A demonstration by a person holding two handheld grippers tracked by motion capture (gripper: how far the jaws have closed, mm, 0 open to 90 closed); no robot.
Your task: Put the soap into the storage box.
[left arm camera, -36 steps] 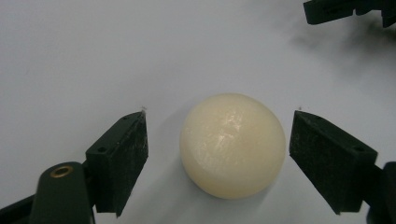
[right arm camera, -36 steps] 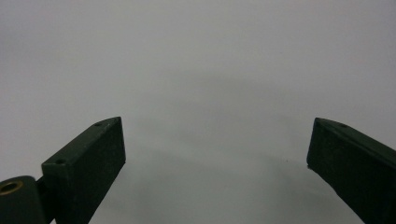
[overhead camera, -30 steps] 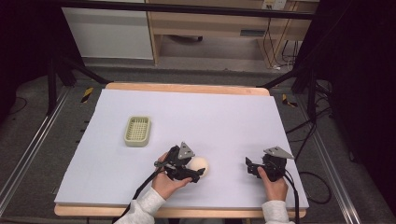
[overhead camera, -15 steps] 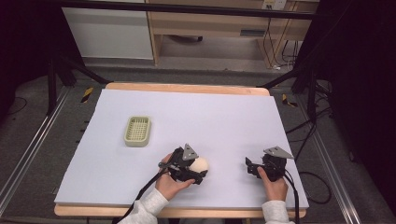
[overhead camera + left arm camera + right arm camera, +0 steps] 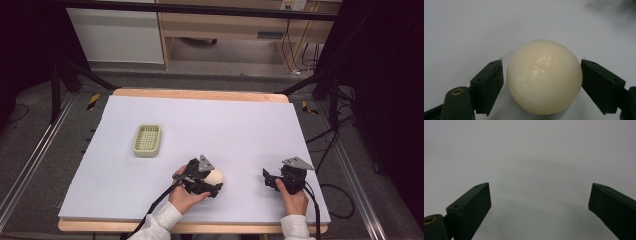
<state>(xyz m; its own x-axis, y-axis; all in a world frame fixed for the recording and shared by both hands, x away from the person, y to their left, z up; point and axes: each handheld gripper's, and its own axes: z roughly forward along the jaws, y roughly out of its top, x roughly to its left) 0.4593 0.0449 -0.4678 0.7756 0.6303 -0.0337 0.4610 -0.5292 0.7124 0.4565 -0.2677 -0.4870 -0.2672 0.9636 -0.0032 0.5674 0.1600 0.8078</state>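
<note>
A: Where is the smooth cream-white round ball (image 5: 215, 176) lying?

B: On the white-covered tabletop (image 5: 240, 130), toward six o'clock, a little to the seven o'clock side of centre. It sits between the two black jaws of the left tongs (image 5: 214, 183).

A: Do the left tongs have hold of it?

B: In the left gripper view the ball (image 5: 544, 76) sits between the two pads. The pad at three o'clock (image 5: 602, 85) looks right at its surface; the pad at nine o'clock (image 5: 489, 85) stands just beside it with a thin gap. So the left tongs (image 5: 541, 86) are open about the ball's width, bracketing it, not clearly clamped.

A: And the right tongs?

B: The right tongs (image 5: 266, 178) rest near five o'clock on the tabletop, well apart from the ball. In the right gripper view the right tongs (image 5: 539, 205) stand wide apart with bare tabletop between the jaws, holding nothing.

A: Anything else on the surface?

B: A pale green rectangular plastic basket (image 5: 147, 140) with a grid floor, toward nine o'clock, well apart from both tongs.
</note>
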